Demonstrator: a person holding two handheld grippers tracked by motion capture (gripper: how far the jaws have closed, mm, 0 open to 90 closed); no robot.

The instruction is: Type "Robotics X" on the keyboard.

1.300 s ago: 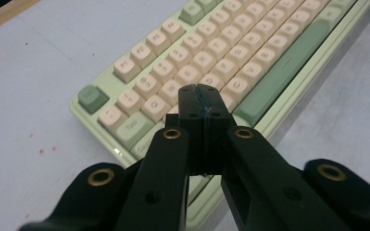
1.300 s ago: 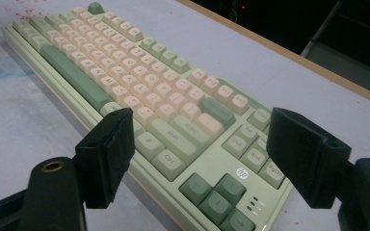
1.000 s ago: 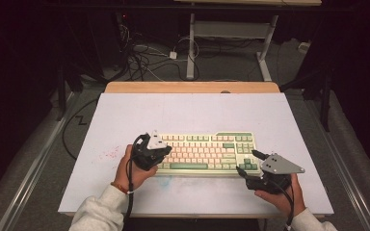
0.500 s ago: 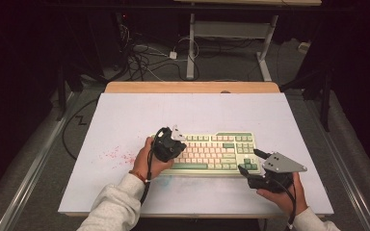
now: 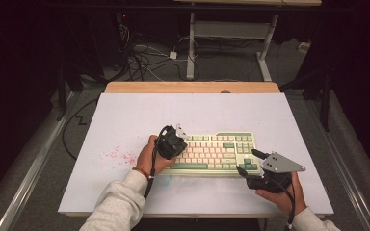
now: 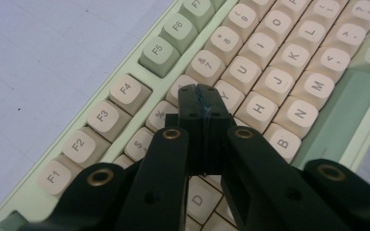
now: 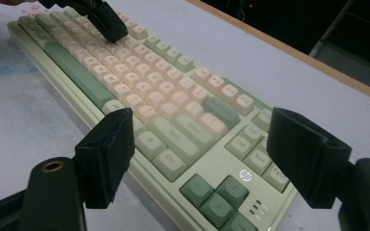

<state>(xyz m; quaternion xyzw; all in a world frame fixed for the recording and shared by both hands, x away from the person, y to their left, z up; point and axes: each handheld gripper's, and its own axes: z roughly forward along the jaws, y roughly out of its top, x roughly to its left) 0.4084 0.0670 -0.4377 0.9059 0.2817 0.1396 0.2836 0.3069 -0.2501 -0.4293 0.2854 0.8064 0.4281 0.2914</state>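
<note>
A pale green and cream keyboard point(image 5: 217, 150) lies on the white table top, near its front edge. My left gripper point(image 5: 179, 139) hangs over the keyboard's left part, held in a hand with a white sleeve. In the left gripper view its jaws point(image 6: 197, 94) are shut with nothing between them, their tips just above the keys by the Y. My right gripper point(image 5: 248, 161) stands open at the keyboard's near right corner. In the right gripper view point(image 7: 204, 144) its fingers point(image 7: 107, 149) straddle that end of the keyboard point(image 7: 173, 125) without touching it, and the left gripper point(image 7: 103, 21) shows farther off.
The white table top point(image 5: 125, 115) has red specks point(image 5: 113, 156) left of the keyboard and a wooden strip point(image 5: 192, 87) along its far edge. Cables point(image 5: 144, 60) and a desk frame point(image 5: 231, 33) lie on the floor beyond. Metal rails run along both sides.
My left gripper has moved right from the keyboard's left end to above its keys and sunk a little. The right gripper has stayed where it was.
</note>
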